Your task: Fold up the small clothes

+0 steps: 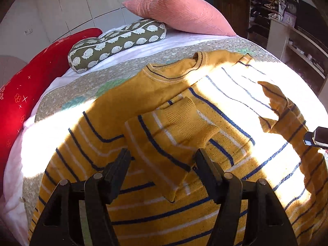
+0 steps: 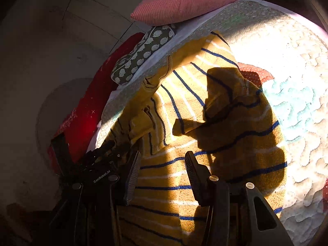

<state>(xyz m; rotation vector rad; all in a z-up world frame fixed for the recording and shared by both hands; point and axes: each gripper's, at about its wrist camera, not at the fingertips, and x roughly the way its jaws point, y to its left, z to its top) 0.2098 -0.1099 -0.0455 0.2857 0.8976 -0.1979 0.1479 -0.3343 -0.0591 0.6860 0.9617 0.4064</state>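
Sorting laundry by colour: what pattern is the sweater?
Mustard yellow sweater with thin blue and white stripes; left wrist view shows it best.

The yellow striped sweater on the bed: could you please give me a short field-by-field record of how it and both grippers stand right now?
garment: yellow striped sweater, spread on the quilted bedspread
left sleeve: folded inward, cuff lying on the chest
right sleeve: also folded over the body, partly in shadow
left gripper: open, above the folded sleeve, holding nothing
right gripper: open, above the body, holding nothing
nearby: pink pillow, hedgehog-print cushion, red cushion
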